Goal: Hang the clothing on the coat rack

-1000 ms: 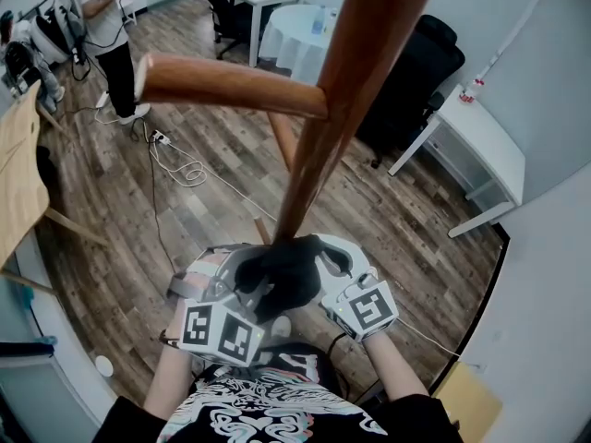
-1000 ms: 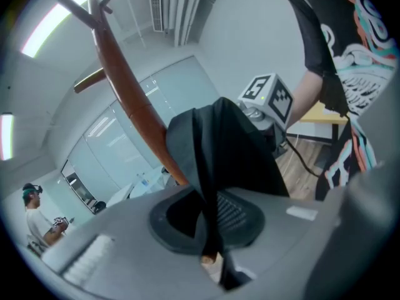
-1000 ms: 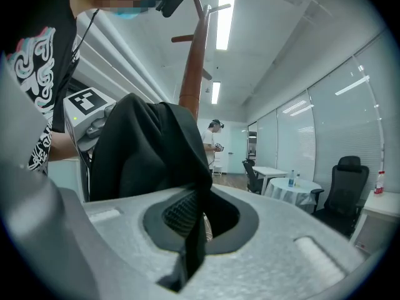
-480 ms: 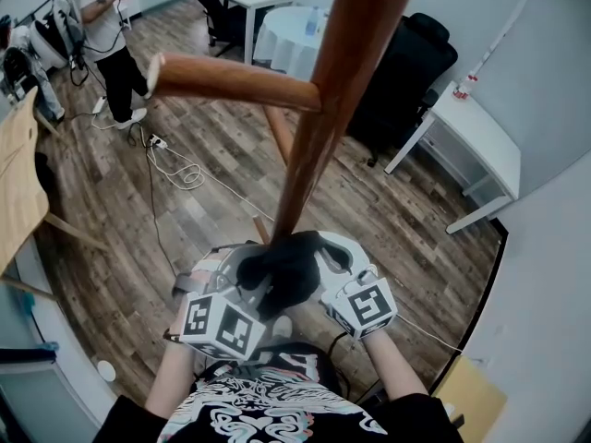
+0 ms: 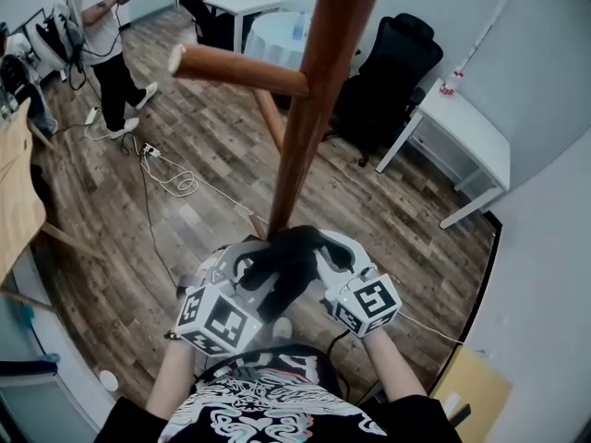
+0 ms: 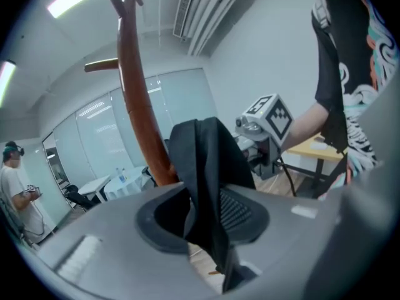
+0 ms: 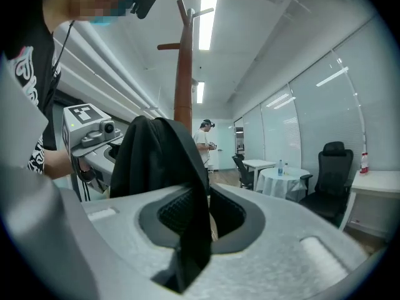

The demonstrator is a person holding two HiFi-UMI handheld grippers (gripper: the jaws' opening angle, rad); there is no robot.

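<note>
clothing (image 5: 288, 264) bunched by coat rack (image 5: 309, 109); left gripper (image 6: 203, 208) jaws just opening, clothing slack between; right gripper (image 7: 199, 212) jaws grasping it

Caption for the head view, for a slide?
A black garment between the jaws of right gripper and left gripper, just opening, beside coat rack.

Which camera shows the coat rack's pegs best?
Right gripper view: the pole stands straight, with several pegs outlined against the ceiling. The left gripper view shows them too, but bowed and near the edge. The head view shows one long peg close, the top cut off.
</note>
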